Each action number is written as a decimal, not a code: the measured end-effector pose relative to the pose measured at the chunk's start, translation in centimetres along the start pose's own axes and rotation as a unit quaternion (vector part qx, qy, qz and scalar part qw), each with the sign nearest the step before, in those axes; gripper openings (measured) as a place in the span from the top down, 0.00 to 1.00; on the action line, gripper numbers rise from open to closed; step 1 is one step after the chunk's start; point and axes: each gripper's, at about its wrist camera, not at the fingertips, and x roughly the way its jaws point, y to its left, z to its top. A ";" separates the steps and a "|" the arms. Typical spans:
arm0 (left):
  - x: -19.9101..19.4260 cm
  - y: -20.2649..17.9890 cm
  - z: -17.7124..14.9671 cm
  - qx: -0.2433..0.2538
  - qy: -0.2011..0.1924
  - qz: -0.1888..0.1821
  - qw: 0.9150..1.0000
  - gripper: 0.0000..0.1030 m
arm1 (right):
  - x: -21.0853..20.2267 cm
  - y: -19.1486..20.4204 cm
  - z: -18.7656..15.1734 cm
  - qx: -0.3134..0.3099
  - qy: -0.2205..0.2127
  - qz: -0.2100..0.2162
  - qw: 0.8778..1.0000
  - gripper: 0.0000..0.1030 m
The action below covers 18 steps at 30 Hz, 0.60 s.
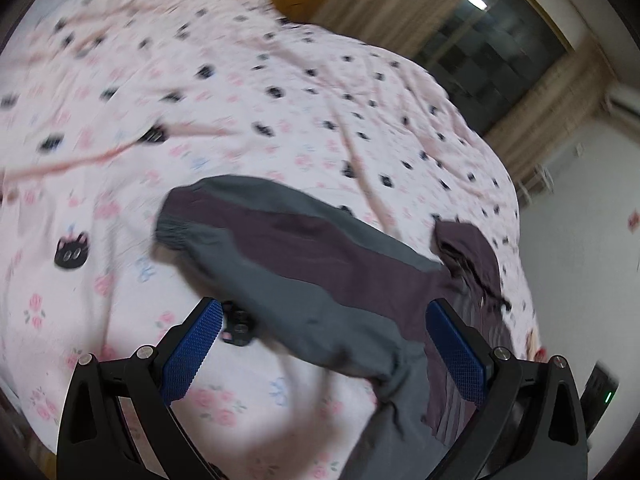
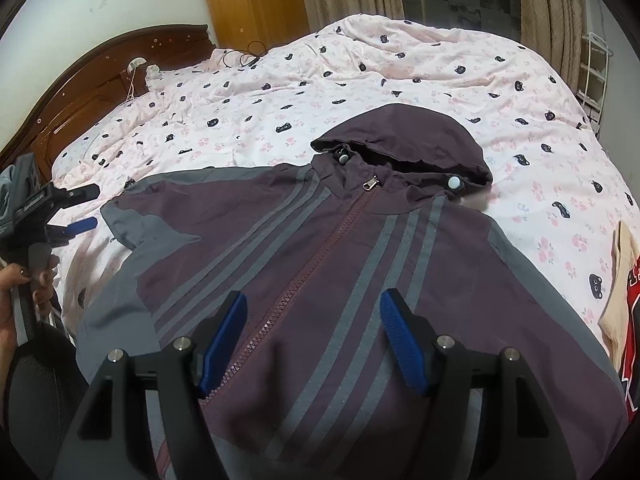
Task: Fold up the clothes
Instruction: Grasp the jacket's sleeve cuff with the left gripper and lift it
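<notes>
One jacket [image 2: 320,264] lies face up on the bed [image 2: 440,76], zipped, hood [image 2: 400,140] toward the far side. Both grippers are empty, jaws spread. The right gripper [image 2: 312,336] hovers over the chest, straddling the zipper without touching cloth. The left gripper [image 1: 320,352] sits at the jacket's left side; its view is blurred, showing the left sleeve [image 1: 288,256] lying across the bed between its fingers, pads not pressing on it. In the right view, the same gripper is seen beside the sleeve edge, held by a hand [image 2: 24,292].

Step, judged: start of the fold, sleeve not yet brought in. Next move likely needs the left gripper to pinch the sleeve near the cuff [image 1: 176,228] and carry it across the chest, with the right gripper out of the way or pinning the body. A second garment [image 2: 624,300] waits at the bed's right edge.
</notes>
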 end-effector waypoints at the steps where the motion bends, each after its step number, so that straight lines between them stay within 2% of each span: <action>1: 0.1 0.7 0.1 -0.016 0.001 -0.002 1.000 0.02 | -0.1 0.1 0.0 -0.002 -0.001 -0.001 1.000 0.31; 5: 0.6 3.5 0.5 -0.085 0.003 -0.018 0.996 0.02 | -0.2 0.2 0.1 -0.012 -0.003 -0.005 1.000 0.31; 10: 1.8 6.4 0.7 -0.165 0.009 -0.056 0.985 0.02 | -0.5 0.2 0.2 -0.019 -0.006 -0.008 1.000 0.31; 14: 2.6 7.0 1.1 -0.186 0.005 -0.077 0.980 0.02 | -0.5 0.0 0.2 -0.020 -0.007 -0.010 1.000 0.31; 18: 3.2 6.8 1.7 -0.185 -0.007 -0.098 0.978 0.02 | -0.2 -0.2 0.2 -0.018 -0.004 -0.010 1.000 0.31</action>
